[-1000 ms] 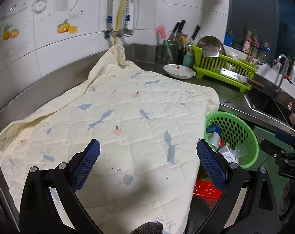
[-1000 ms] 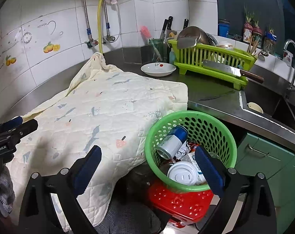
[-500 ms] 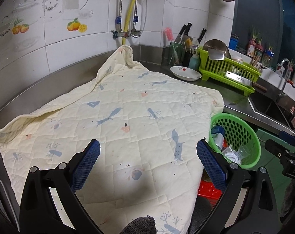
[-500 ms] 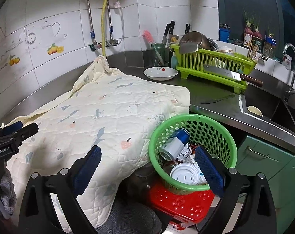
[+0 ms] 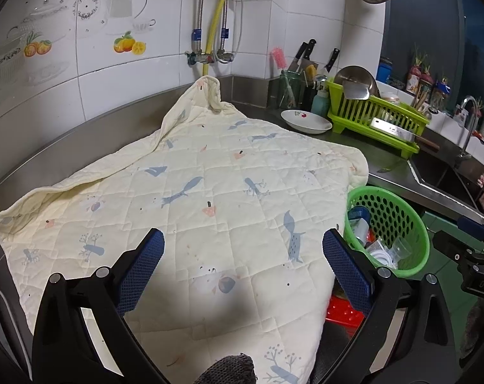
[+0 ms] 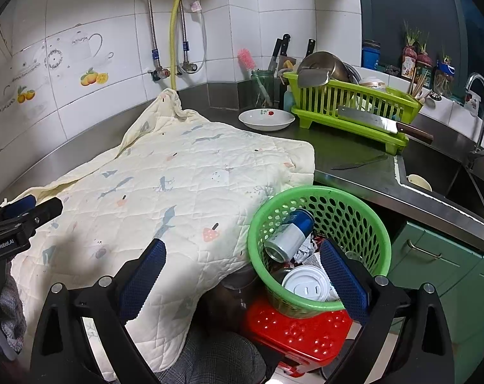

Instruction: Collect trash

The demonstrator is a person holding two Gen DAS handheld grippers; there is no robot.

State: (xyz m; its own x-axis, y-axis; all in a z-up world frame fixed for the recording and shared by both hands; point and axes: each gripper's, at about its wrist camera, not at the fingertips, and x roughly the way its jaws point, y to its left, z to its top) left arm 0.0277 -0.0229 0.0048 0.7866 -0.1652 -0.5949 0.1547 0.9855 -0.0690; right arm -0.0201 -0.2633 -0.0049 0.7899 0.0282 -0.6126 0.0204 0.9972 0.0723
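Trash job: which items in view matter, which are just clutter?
Job: green basket, can, white cup lid, both open tongs.
Clutter: quilted cloth, dish rack, cleaver, white bowl, red stool.

Home kitchen: tiled wall [image 6: 120, 44], dish rack [image 6: 354, 108], sink [image 6: 433, 172], knives [image 6: 280, 51].
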